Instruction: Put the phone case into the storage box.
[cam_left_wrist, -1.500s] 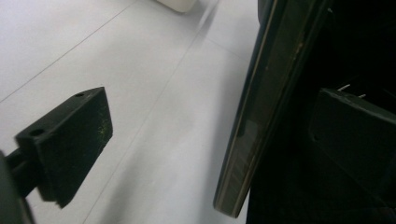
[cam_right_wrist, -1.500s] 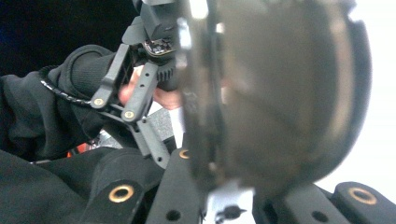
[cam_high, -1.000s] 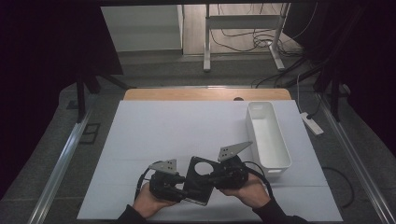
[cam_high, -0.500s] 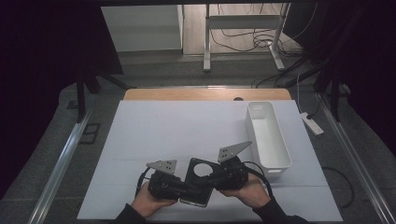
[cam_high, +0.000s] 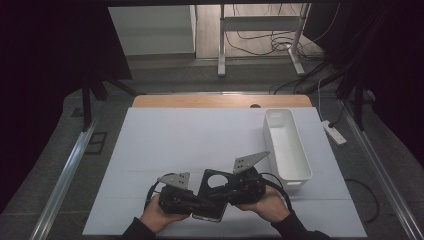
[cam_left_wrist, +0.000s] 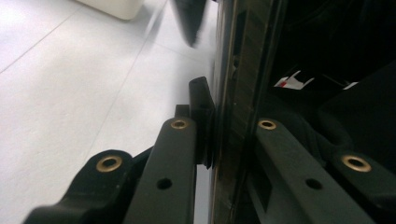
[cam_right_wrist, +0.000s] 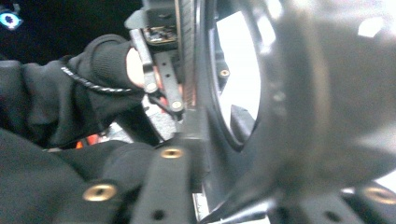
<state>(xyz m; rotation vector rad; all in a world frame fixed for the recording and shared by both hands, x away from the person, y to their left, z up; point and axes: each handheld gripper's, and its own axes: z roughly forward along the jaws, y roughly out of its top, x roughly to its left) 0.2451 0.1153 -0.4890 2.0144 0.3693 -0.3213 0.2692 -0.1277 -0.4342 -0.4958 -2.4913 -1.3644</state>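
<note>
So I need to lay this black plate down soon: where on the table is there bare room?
The white sheet is bare left of the white bin and back to the wooden strip. It is crowded at the near edge, where the left gripper and right gripper meet on the black plate.

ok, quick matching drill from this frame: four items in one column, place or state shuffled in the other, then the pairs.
Items
1. black plate
2. white bin
3. left gripper
4. wooden strip

Place or state
A. far edge of the table
B. clamped on the plate's edge
C. held above the near edge, round hole through it
D. standing empty at the right

Pairs: 1-C, 2-D, 3-B, 4-A
</note>
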